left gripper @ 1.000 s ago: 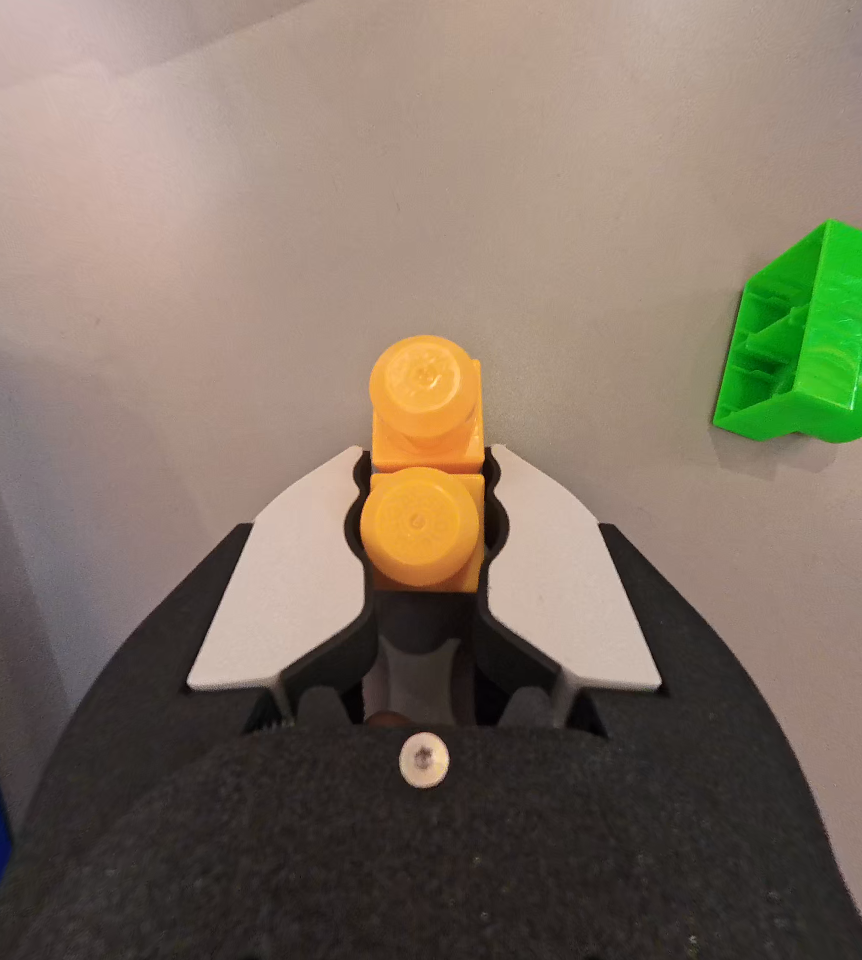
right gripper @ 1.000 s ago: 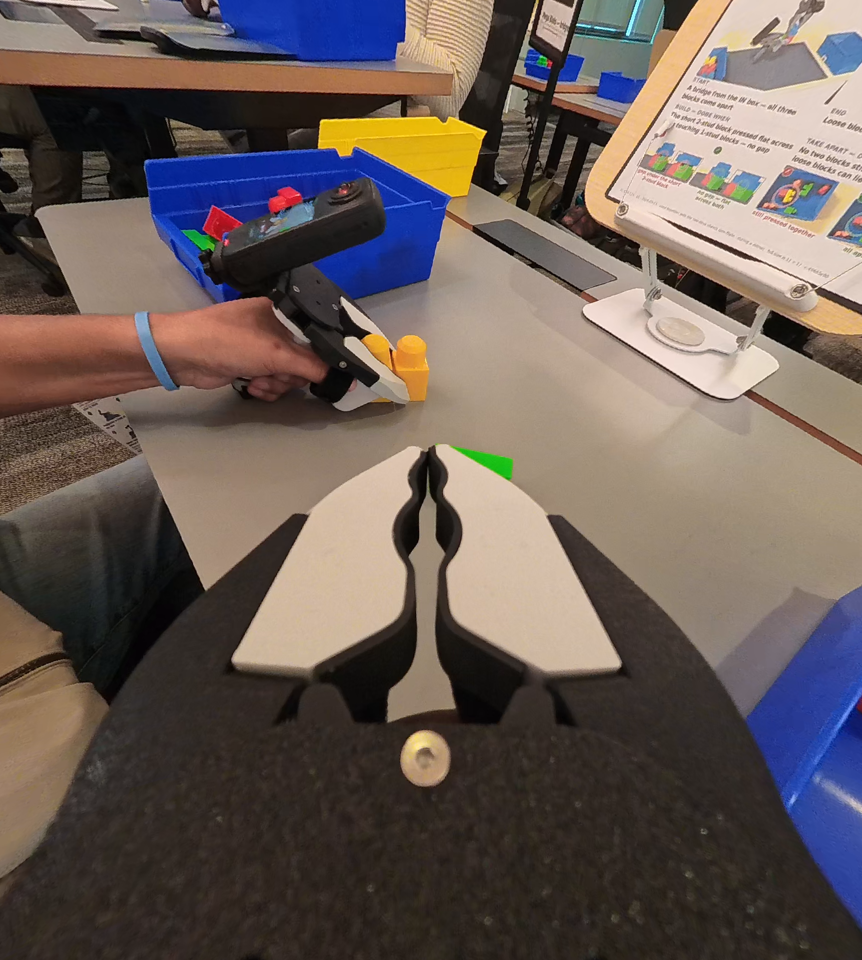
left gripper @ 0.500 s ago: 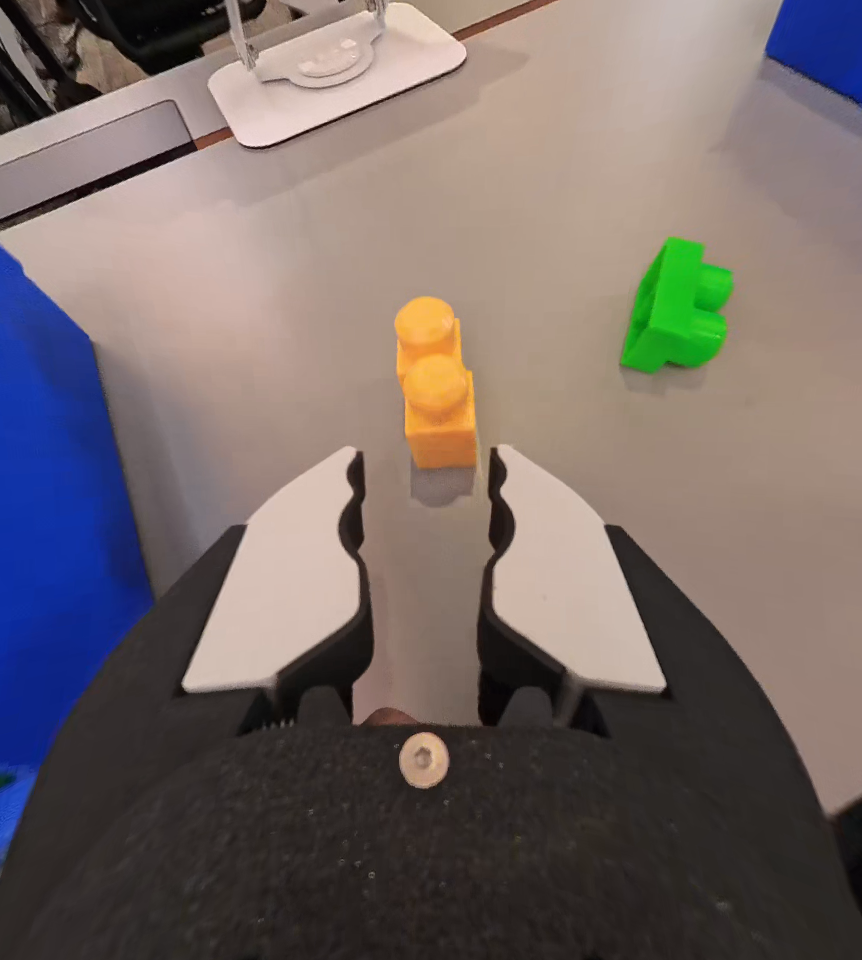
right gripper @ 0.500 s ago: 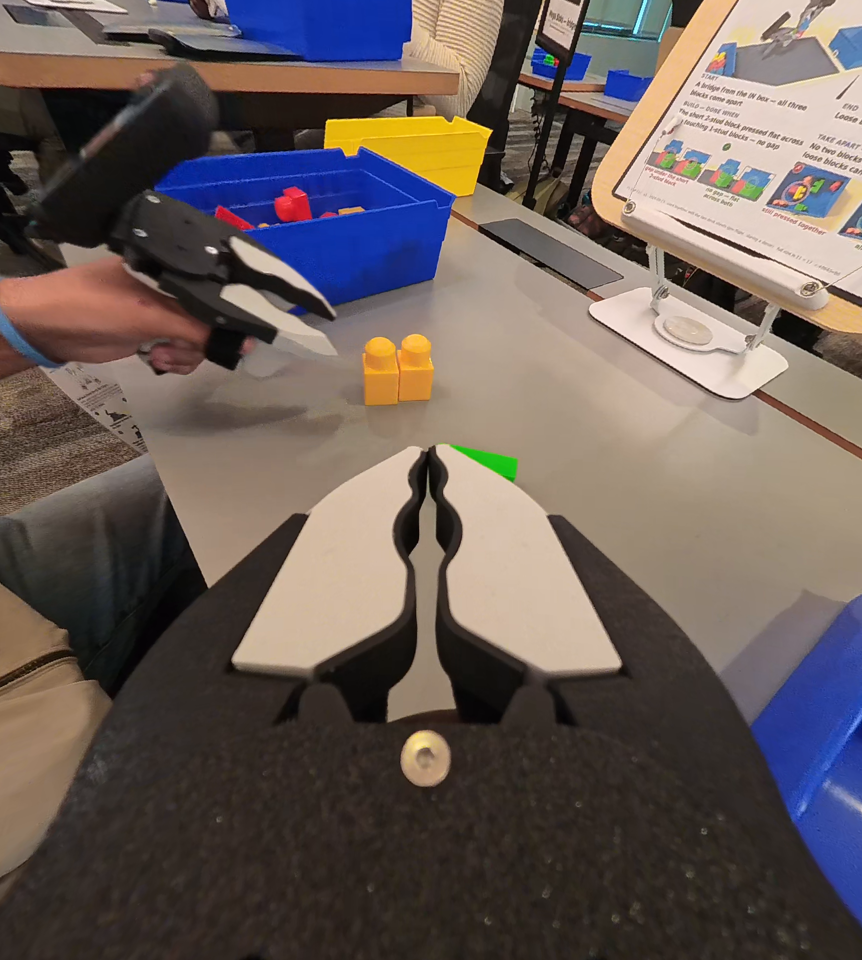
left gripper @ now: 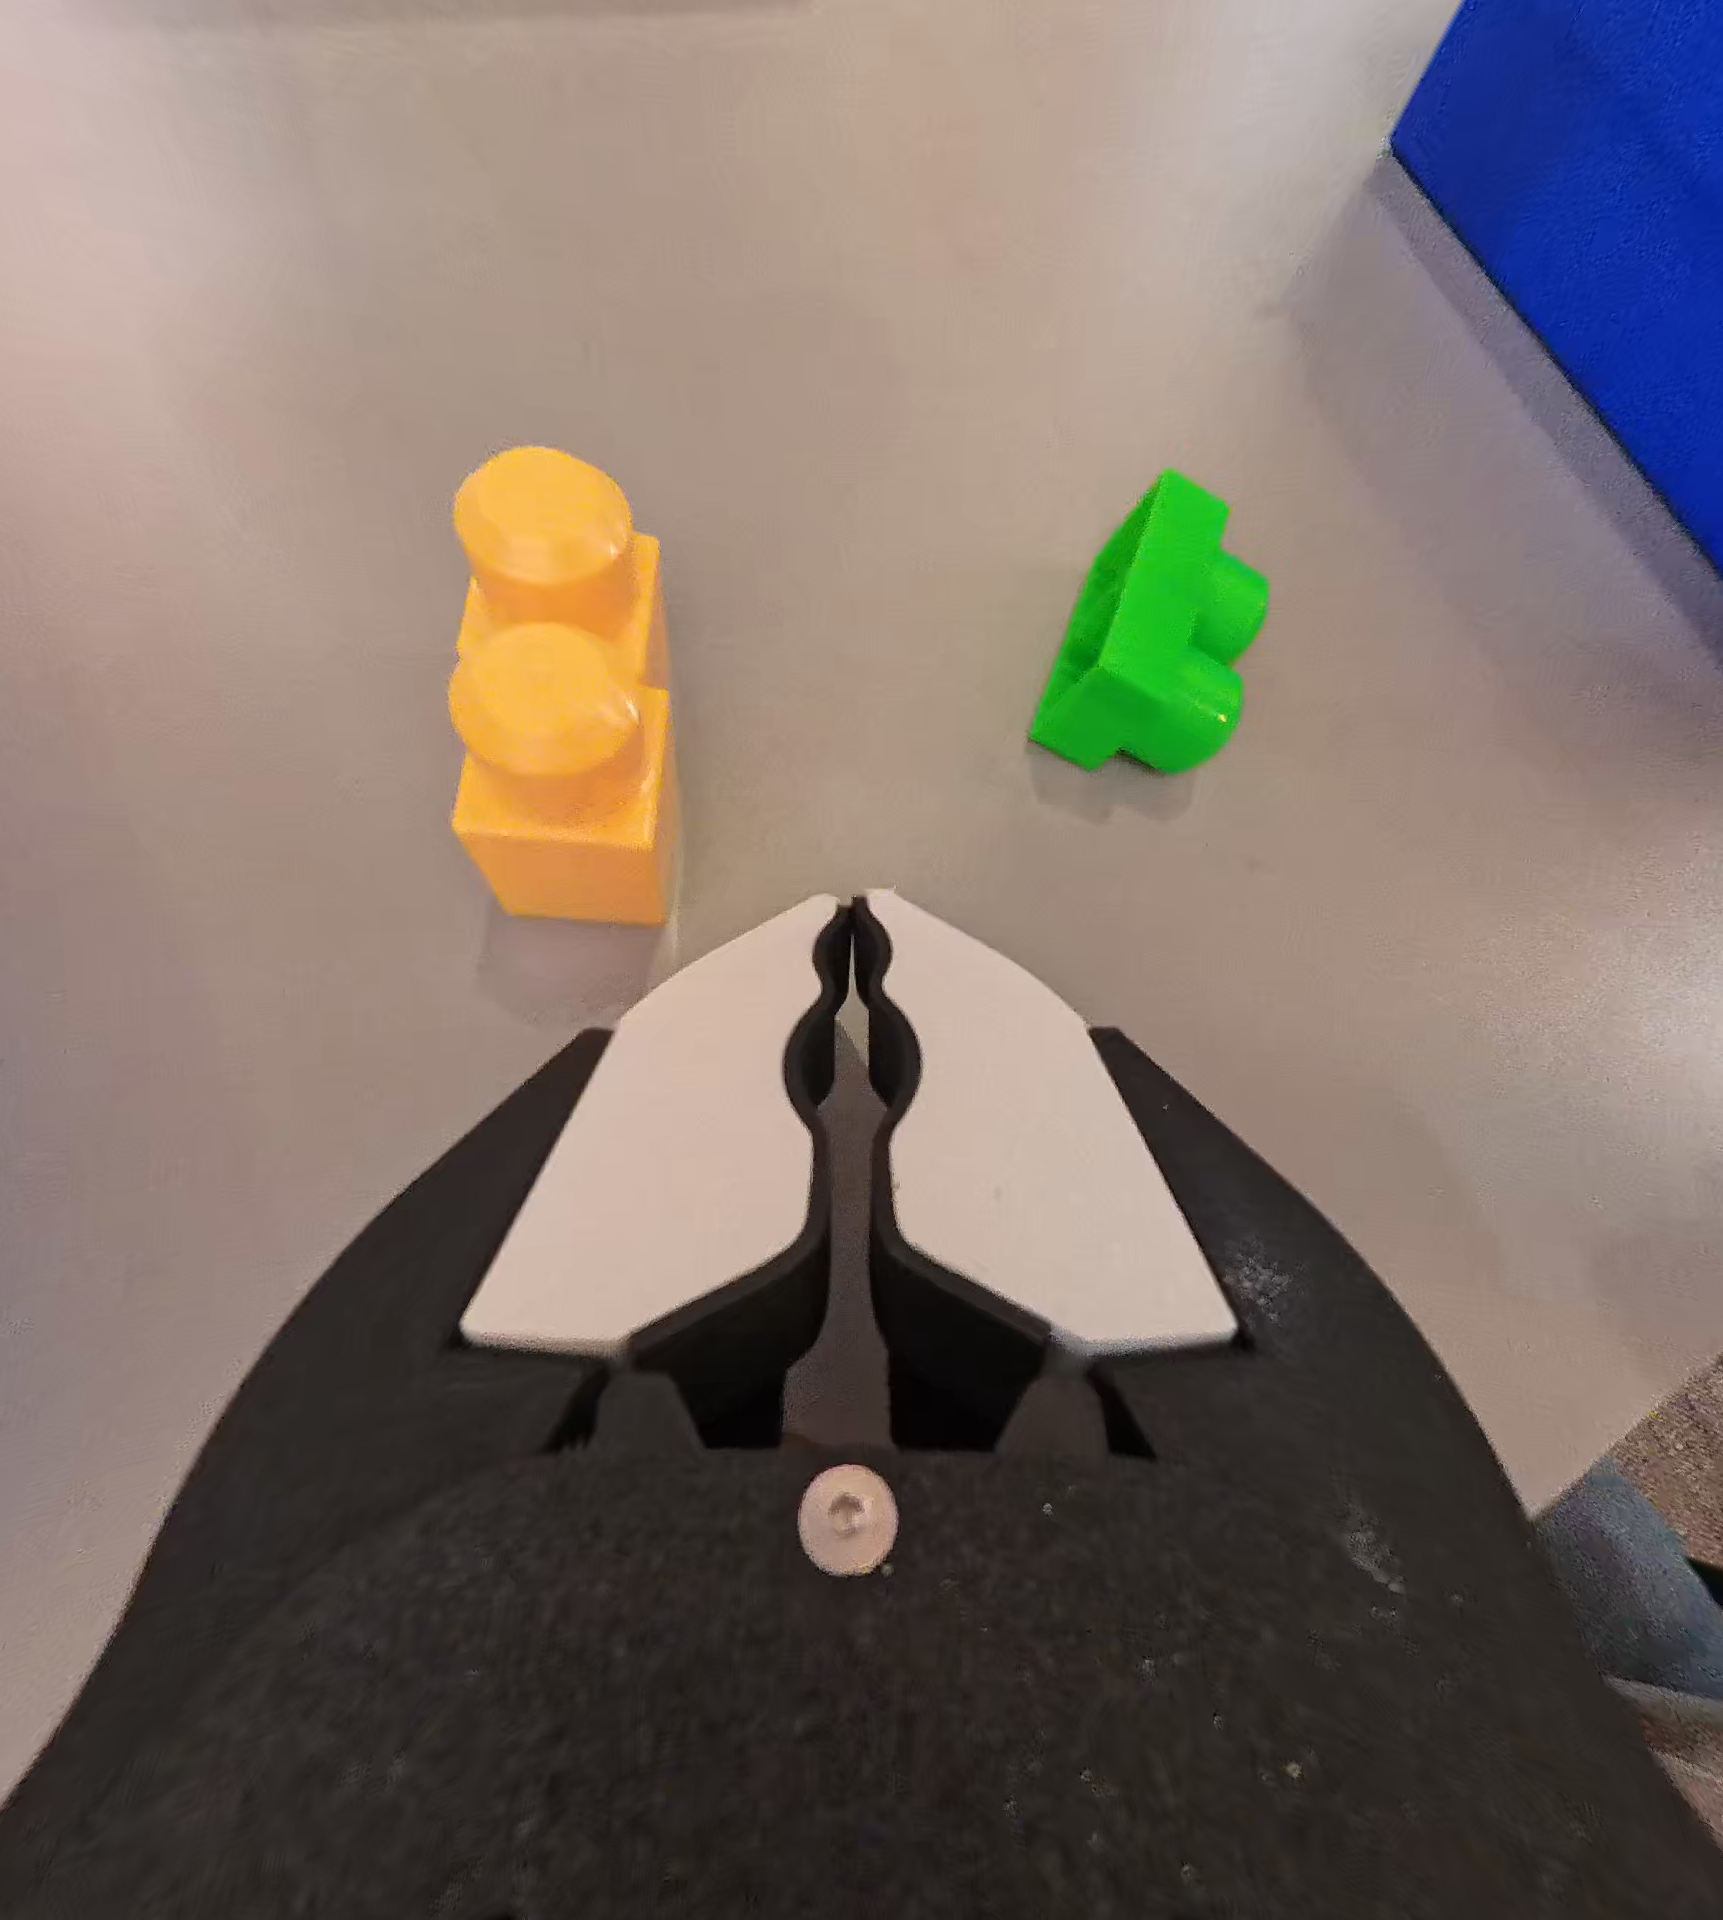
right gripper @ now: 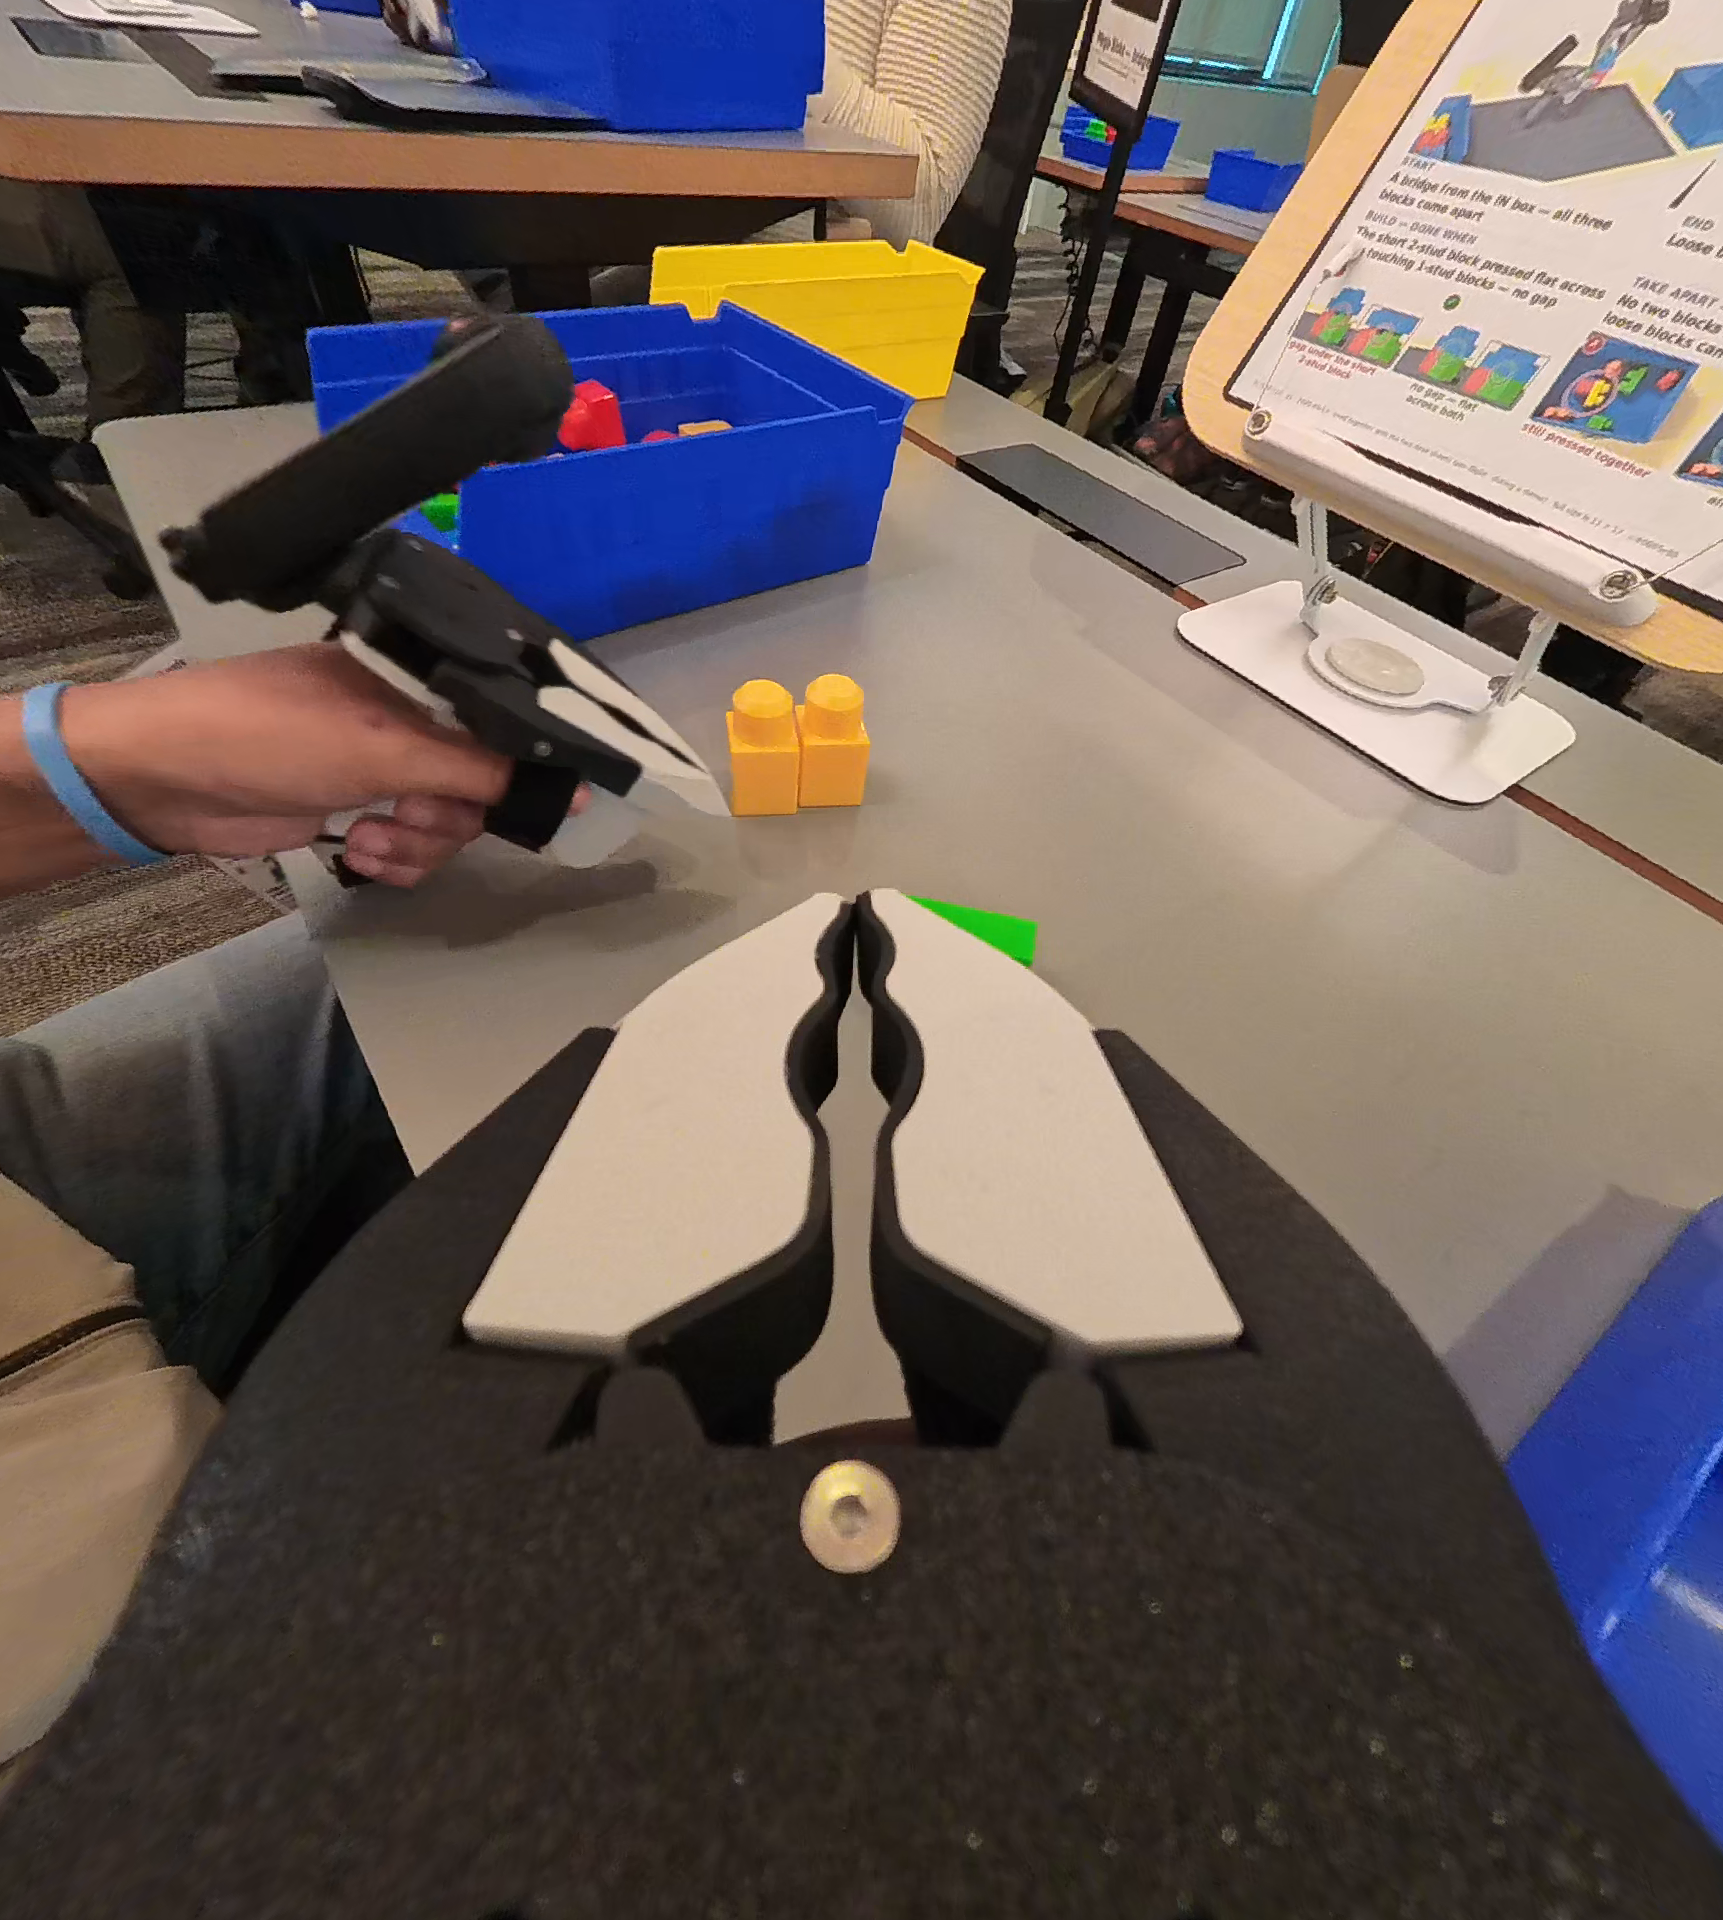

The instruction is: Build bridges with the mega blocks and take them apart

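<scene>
Two orange one-stud blocks (left gripper: pixel 556 727) stand side by side, touching, on the grey table (left gripper: pixel 888 364); they also show in the right wrist view (right gripper: pixel 800 743). A green two-stud block (left gripper: pixel 1153 660) lies on its side to their right, and shows partly hidden behind my right fingers (right gripper: pixel 982 927). My left gripper (left gripper: pixel 855 902) is shut with nothing in it, tips just in front of and right of the orange blocks; it also shows in the right wrist view (right gripper: pixel 701 795). My right gripper (right gripper: pixel 855 900) is shut with nothing in it, above the table just before the green block.
A blue bin (right gripper: pixel 691 520) with several blocks stands at the back left, a yellow bin (right gripper: pixel 815 301) behind it. Another blue bin (right gripper: pixel 1688 1455) is at the right, also in the left wrist view (left gripper: pixel 1646 260). An instruction board on a white stand (right gripper: pixel 1376 675) is at the back right. Left tips to right tips: about 20 centimetres.
My left gripper let go of the near orange block, drew back with fingers open, then came down beside the blocks and shut on nothing. My right gripper stayed shut and still.
</scene>
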Demonstrator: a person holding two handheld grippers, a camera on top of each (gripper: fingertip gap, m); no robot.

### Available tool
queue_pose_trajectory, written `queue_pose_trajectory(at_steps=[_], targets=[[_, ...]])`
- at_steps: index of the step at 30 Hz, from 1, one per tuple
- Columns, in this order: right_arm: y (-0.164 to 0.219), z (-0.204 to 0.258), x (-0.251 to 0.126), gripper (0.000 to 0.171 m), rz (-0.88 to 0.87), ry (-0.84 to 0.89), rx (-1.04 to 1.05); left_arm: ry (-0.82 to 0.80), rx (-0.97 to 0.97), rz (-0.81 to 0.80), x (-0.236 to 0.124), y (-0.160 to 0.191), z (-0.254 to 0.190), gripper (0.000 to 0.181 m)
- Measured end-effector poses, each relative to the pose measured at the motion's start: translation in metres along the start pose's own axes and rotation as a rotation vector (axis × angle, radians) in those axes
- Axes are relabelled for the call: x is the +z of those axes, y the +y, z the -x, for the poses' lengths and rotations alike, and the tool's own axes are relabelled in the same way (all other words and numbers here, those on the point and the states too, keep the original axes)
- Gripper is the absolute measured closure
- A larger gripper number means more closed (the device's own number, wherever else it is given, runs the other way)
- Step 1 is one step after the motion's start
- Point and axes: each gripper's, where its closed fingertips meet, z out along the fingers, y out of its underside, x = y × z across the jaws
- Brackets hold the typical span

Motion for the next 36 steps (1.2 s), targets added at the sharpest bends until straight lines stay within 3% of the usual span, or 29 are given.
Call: queue_pose_trajectory(at_steps=[8,28,32,36], targets=[[0.001,-0.003,-0.002,0.171,-0.002,0.001,0.005,-0.082,0.017,0.07,0.014,0.007,0.027,0.181],[0.005,-0.002,0.002,0.171,0.01,-0.008,0.009,-0.102,0.034,0.088,0.02,0.004,0.031,0.181],[0.006,-0.001,0.003,0.171,0.014,-0.011,0.008,-0.042,0.054,0.094,0.017,0.008,0.019,0.181],[0.007,-0.002,0.003,0.171,0.017,-0.01,0.009,-0.048,0.189,0.035,-0.001,0.008,0.019,0.164]])
